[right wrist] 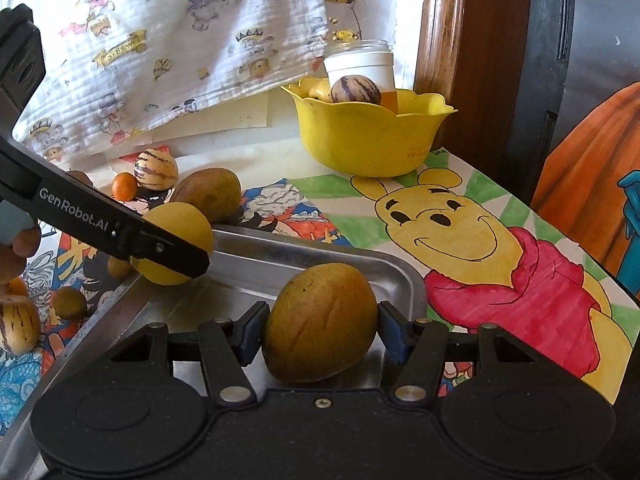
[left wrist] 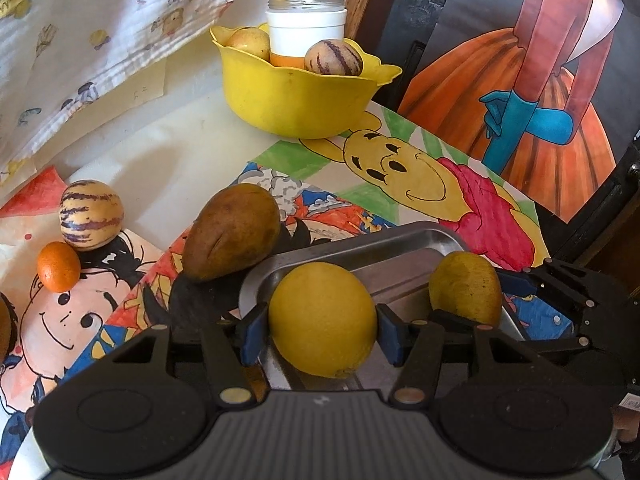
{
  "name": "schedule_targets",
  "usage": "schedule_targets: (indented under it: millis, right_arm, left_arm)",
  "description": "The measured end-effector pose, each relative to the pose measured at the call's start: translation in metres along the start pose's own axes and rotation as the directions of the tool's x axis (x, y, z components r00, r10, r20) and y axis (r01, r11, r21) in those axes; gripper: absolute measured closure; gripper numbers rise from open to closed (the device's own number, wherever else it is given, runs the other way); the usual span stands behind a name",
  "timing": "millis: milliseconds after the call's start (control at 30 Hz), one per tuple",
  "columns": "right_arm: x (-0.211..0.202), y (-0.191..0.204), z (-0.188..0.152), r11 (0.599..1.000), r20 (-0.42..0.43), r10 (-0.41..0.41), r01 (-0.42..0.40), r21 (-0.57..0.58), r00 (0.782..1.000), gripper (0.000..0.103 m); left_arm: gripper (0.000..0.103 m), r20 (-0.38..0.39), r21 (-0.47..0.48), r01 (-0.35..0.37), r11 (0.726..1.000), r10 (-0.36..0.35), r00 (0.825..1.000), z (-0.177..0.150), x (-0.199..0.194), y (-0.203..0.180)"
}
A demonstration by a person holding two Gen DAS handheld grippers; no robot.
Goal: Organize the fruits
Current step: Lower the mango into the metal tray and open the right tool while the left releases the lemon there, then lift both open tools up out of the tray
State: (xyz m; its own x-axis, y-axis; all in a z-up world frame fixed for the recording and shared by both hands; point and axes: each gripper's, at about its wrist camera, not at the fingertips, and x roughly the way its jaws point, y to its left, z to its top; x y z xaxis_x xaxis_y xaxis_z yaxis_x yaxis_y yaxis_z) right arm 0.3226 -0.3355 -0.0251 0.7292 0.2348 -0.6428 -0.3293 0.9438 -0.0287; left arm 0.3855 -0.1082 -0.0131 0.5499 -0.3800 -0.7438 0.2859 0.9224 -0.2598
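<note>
- Over the near end of the metal tray (right wrist: 256, 252), the left gripper (left wrist: 322, 326) clamps a round yellow lemon (left wrist: 322, 318) between its blue pads.
- At 3 o'clock of that lemon, the right gripper (right wrist: 320, 330) grips a yellow-brown mango (right wrist: 320, 320) low over the tray floor.
- At 10 o'clock of the tray, a brown mango (left wrist: 232, 232) lies just beside its rim.
- Farther toward 9 o'clock sit a striped pepino melon (left wrist: 91, 214) and a small orange (left wrist: 59, 267), touching.
- At 12 o'clock, a yellow bowl (left wrist: 296, 100) holds another striped melon (left wrist: 333, 58), a yellow fruit (left wrist: 249, 42) and a white cup (left wrist: 306, 28).
</note>
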Motion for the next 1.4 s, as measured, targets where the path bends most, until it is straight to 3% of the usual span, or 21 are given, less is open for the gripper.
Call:
schedule_targets:
  millis: [200,533,633,1033,1400]
  right_arm:
    - [-0.007,0.0,-0.005,1.0,0.002,-0.004,0.004,0.03,1.0,0.033]
    - [-0.052,0.007,-0.009,0.993,0.062,-0.004,-0.003,0.12,0.998,0.007]
    - [-0.078,0.014,-0.009,0.992,0.098,-0.011,-0.001,0.123,0.995,0.001]
    - [-0.172,0.061,-0.017,0.992,0.219,-0.053,0.027,0.121,0.974,0.001]
    - [-0.214,0.13,-0.038,0.995,0.213,-0.037,0.016,0.098,0.976,0.0]
  left_arm:
    - [0.032,0.023,-0.016,0.011,1.0,-0.011,1.0,0.0,-0.009,0.0]
    - [0.002,0.13,-0.053,-0.025,0.998,0.032,0.991,-0.01,-0.061,-0.005]
    - [0.0,0.168,-0.076,-0.031,0.997,0.044,0.985,-0.019,-0.085,-0.003]
    - [0.0,0.304,-0.066,-0.107,0.992,0.122,0.945,-0.066,-0.177,-0.002]
    - [0.0,0.344,-0.071,-0.237,0.969,0.247,0.906,-0.131,-0.224,0.021]
